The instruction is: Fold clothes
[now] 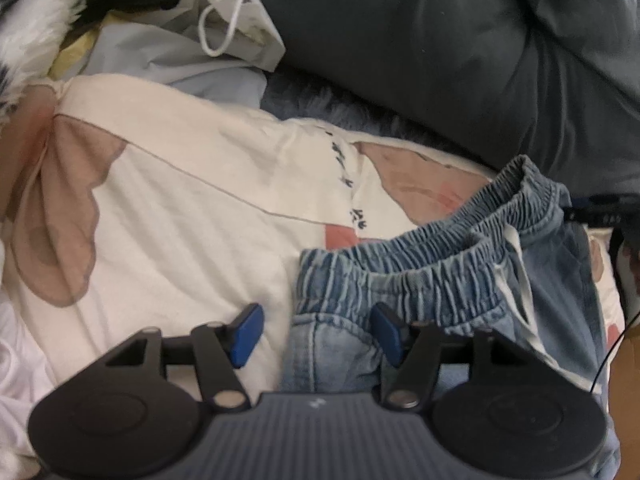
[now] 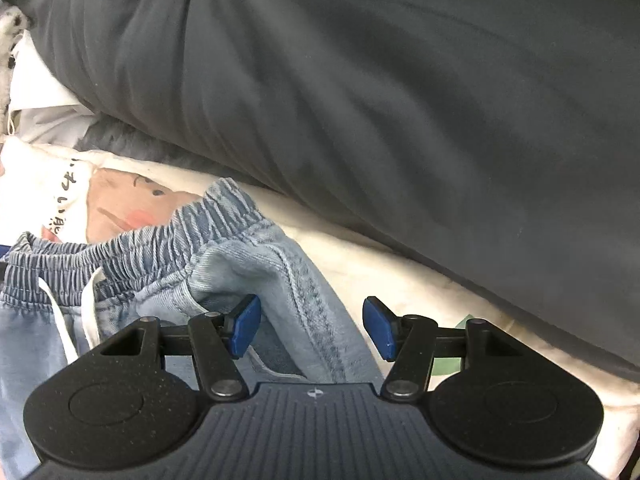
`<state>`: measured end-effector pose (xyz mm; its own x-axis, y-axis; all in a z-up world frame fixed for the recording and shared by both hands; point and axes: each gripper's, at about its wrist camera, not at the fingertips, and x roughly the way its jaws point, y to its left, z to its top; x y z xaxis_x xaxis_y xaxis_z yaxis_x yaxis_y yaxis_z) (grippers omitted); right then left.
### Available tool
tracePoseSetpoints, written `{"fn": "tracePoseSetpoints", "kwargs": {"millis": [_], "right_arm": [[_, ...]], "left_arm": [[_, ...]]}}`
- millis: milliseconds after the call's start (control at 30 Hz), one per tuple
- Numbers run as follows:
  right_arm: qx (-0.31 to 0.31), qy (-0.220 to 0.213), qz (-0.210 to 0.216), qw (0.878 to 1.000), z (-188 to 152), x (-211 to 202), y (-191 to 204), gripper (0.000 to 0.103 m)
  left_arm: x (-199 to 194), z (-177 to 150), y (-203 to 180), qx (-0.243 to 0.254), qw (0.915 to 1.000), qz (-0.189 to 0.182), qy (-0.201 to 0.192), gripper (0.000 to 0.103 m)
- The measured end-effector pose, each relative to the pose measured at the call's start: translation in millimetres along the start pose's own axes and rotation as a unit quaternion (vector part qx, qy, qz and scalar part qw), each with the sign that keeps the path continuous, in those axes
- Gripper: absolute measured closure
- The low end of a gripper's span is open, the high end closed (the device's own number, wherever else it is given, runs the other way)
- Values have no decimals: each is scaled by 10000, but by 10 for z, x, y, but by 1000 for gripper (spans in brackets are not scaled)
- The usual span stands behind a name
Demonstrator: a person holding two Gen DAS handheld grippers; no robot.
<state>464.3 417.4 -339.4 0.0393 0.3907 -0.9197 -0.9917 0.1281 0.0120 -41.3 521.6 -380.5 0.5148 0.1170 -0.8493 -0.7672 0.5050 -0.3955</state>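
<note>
**Both tongs released over the denim pants' waistband corners**

Left gripper (image 1: 316, 334): jaws apart, nothing clamped. Its blue pads (image 1: 249, 334) straddle the left edge of the denim pants (image 1: 400, 280); one pad sits over the cream sheet, the other over denim just below the waistband. Can't tell whether either pad touches the cloth.

Right gripper (image 2: 312, 328): also released. The pants' right side seam (image 2: 308, 292) runs up between its pads, one pad over the pocket area, the other over bare bedding at 3 o'clock of the pants.

Pants lie flat on the cream printed sheet (image 1: 160, 220), elastic waistband (image 1: 420, 252) toward 12 o'clock, gaping open. White drawstring (image 1: 516, 280) trails down the front toward 6.

In the left view, the right tool's black tip (image 1: 600, 210) pokes in at 3 o'clock, beside the waistband corner.

Beyond the pants, from 12 to 3: dark grey duvet (image 2: 400, 100), bunched, overlapping the sheet's far edge. At 11 in the left view: white paper bag (image 1: 236, 8) with cord handle, on crumpled pale fabric.
</note>
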Motion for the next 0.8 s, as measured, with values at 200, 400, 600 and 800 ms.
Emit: {"fn": "tracePoseSetpoints", "kwargs": {"millis": [200,400,600,800], "right_arm": [[78,-107,295,9995,89,-164,-98,40],[194,363,308,9987,18,109,-148,90],[302,385,0,9988,-16,98,-203,93],[362,243,-573,9974,57,-118,-297,94]], "left_arm": [[13,-13,2,-147,9998,-85,113,41],[3,-30,-54,-158,9997,-99,141,61],[-149,60,88,-541,9980,-257,-223,80],[-184,236,-100,-267,9970,-108,-716,81]]}}
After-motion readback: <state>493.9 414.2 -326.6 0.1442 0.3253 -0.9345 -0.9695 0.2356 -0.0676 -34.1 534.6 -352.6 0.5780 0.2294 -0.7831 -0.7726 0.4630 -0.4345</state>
